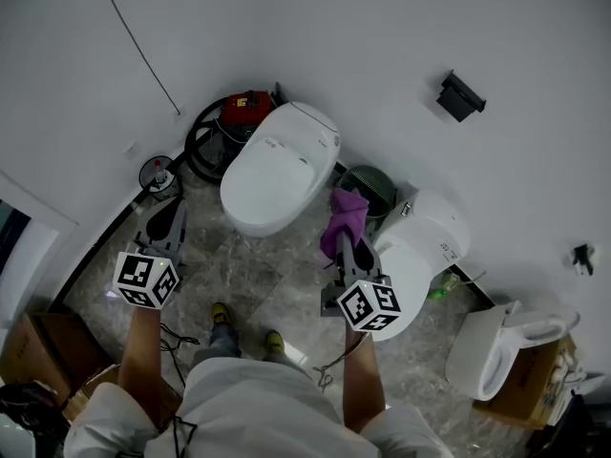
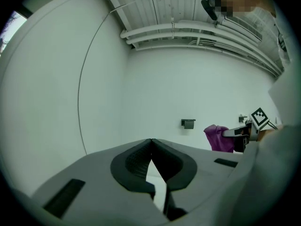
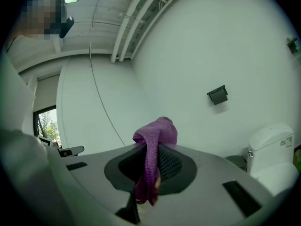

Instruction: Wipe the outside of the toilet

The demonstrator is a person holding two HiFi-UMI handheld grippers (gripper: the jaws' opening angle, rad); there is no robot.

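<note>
Toilet, floor's far edge: wiping seemingly unstarted | right gripper: clamped on purple cloth (held off the bowl) | left gripper: jaws together, empty

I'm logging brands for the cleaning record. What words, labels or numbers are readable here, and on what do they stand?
No text can be read in any view.
Label on the toilet tank: print too small and blurred.
Small mark on the left toilet's lid: too small.
Marker cubes: square patterns only, no letters.
</note>
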